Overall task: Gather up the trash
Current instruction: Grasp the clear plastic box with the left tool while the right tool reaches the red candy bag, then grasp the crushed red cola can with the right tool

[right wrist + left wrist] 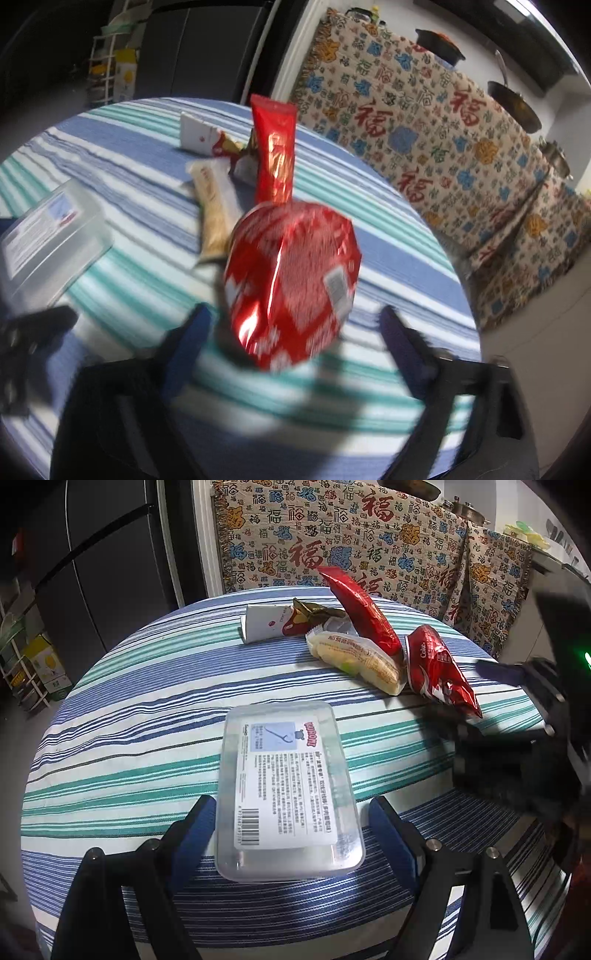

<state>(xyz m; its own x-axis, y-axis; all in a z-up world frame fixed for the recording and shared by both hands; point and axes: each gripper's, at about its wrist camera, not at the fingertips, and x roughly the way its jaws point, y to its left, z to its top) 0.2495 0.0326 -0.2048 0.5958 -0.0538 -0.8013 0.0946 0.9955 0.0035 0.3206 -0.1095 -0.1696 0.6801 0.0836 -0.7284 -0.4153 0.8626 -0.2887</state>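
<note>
Wrappers lie heaped beyond the clear box [288, 794] on the striped counter [110, 738], awaiting collection. Left tongs [291, 834] straddle the box, released. Right tongs [295, 343], unclenched, frame the red bag [291, 291] right of the box. Patterned cloth [369, 535] hangs behind.

Glossy foil wrapper [291, 291], woven tablecloth [147, 709]
</note>
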